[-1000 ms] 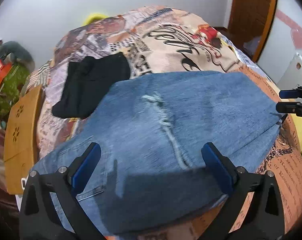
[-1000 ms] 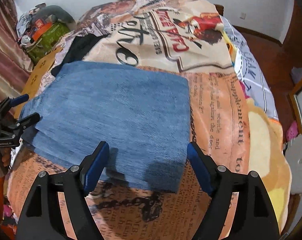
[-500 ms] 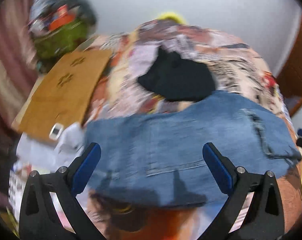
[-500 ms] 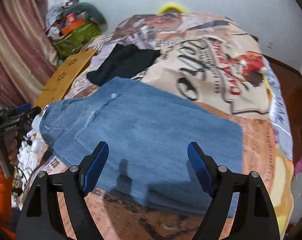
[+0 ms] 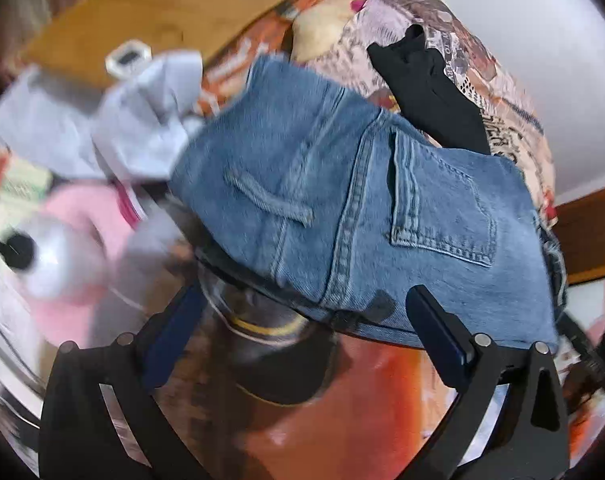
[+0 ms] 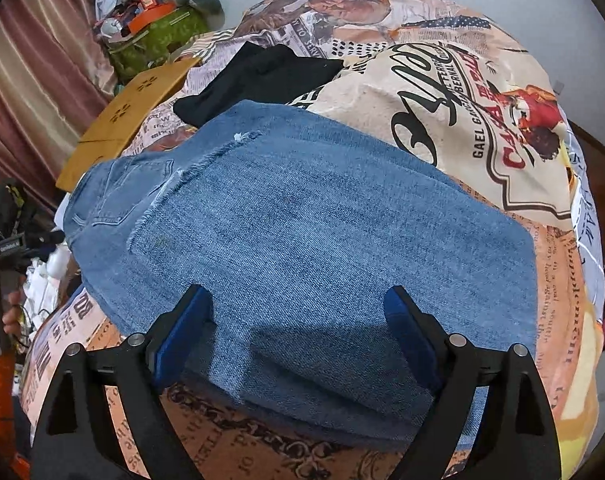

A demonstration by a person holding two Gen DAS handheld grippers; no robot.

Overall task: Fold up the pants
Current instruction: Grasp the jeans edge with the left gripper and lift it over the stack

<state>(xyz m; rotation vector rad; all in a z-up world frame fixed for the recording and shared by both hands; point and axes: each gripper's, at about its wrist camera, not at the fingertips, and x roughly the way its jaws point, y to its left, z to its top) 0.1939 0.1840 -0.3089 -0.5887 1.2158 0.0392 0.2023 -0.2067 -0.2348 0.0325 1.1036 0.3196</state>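
Observation:
The blue jeans (image 6: 322, 236) lie folded on the printed bedspread (image 6: 482, 128). Their frayed leg end lies over the waist part with the back pocket. In the left wrist view the waist end with a back pocket (image 5: 434, 204) hangs at the bed's edge. My left gripper (image 5: 306, 332) is open and empty just below that waist edge. My right gripper (image 6: 298, 320) is open and empty, its fingers hovering over the near folded edge of the jeans. The left gripper also shows at the left edge of the right wrist view (image 6: 6, 248).
A black garment (image 6: 258, 76) lies on the bed behind the jeans. A wooden board (image 6: 130, 116) leans at the bed's left side. A pile of bags and clutter (image 6: 154, 12) stands by the curtain. Grey cloth (image 5: 102, 128) and pink items (image 5: 78, 216) lie beside the bed.
The left gripper has swung left and down to the waist end of the jeans at the bed's edge. The right gripper has moved closer over the folded jeans. Both stayed open.

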